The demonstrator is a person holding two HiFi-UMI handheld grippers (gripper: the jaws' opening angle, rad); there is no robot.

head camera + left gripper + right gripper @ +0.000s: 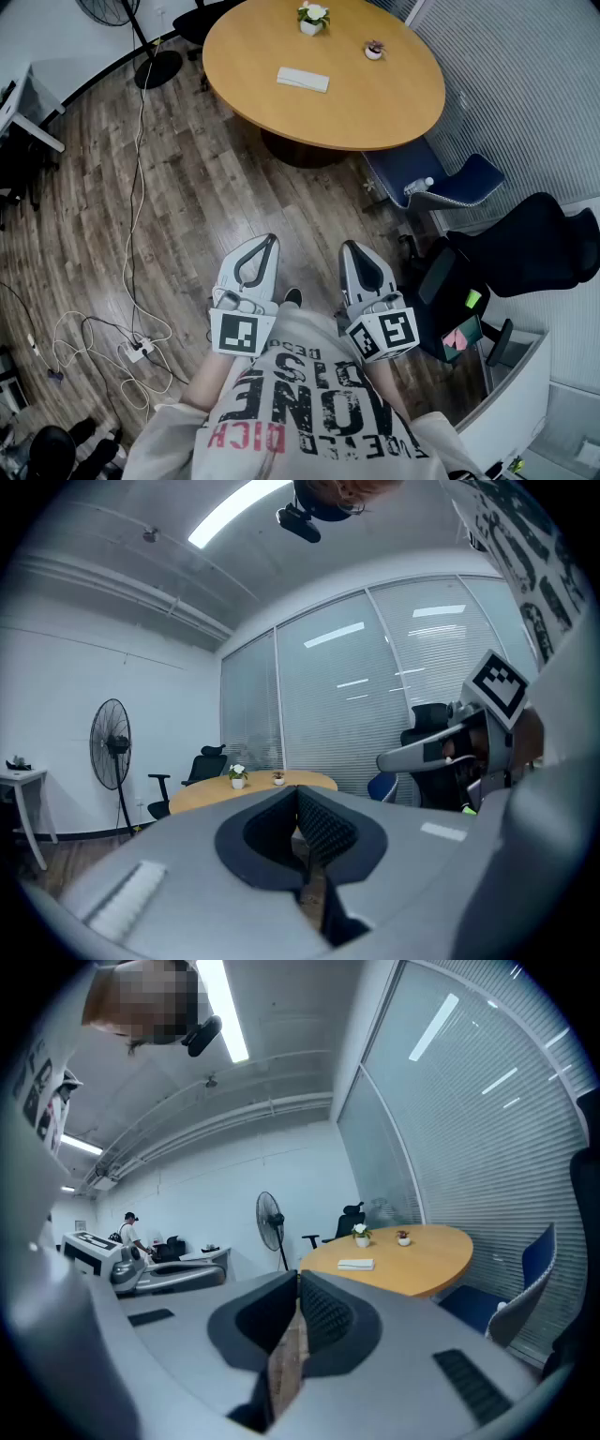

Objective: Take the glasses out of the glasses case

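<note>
We hold the left gripper [268,242] and the right gripper [350,247] with jaws closed on nothing, well apart from the white case [303,79] on the round table [375,103].

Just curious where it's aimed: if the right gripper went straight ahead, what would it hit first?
Nothing is near the right gripper: only bare wooden floor lies ahead. Farther on, it would probably meet the near edge of the round table, though depth is hard to judge.
</note>
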